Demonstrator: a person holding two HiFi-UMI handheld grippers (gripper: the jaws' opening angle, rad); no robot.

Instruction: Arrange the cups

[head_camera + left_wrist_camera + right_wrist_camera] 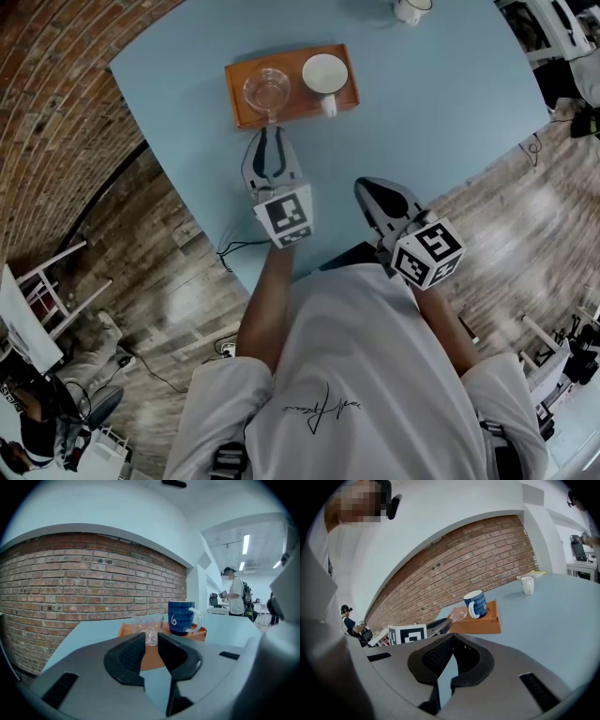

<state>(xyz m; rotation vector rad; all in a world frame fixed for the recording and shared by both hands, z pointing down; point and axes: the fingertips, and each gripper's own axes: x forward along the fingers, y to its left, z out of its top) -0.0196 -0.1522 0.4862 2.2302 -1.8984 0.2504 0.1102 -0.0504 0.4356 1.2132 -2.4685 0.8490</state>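
Note:
An orange tray [292, 109] on the light blue table [431, 122] holds a clear glass cup [267, 90] at its left and a blue mug [325, 73] with a white inside at its right. My left gripper [272, 131] reaches to the tray's near edge, at the glass cup's handle. In the left gripper view the small glass handle [151, 637] stands in the gap between the fingertips [139, 639], which do not press on it; the jaws are open. My right gripper [367, 185] hovers shut and empty over the table's near edge, right of the left one.
A small white cup [410, 8] stands at the table's far side, apart from the tray. A brick wall [70, 583] runs along the left. Wooden floor [169, 281] lies beyond the table's edge. A person [234, 592] stands far off in the room.

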